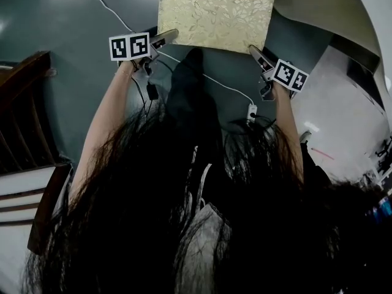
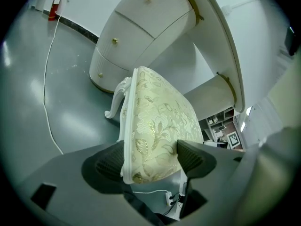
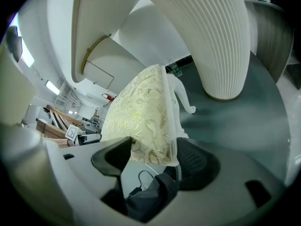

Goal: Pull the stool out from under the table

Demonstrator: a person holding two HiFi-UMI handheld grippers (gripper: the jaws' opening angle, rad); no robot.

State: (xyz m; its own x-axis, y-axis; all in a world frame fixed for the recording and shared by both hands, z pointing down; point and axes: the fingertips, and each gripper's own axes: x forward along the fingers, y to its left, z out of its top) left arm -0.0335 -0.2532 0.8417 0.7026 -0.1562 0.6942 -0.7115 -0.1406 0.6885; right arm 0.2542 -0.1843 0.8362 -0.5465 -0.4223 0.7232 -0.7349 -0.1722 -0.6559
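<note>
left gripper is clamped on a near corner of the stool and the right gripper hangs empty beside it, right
Not quite: the right gripper is not empty. The right gripper view shows its jaws closed on a corner of the stool as well. The left gripper is clamped on a near corner, as you said.

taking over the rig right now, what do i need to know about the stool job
Left tongs: shut on the near left corner of the stool.
Right tongs: shut on its near right corner.
Stool: on the floor ahead of the person, gold seat up, near the drawer pedestal of the white table.
Done: both grips are made.
Left: probably draw the stool straight back toward you until it is clear of the table. Mind the white cable on the floor between you and the stool.
</note>
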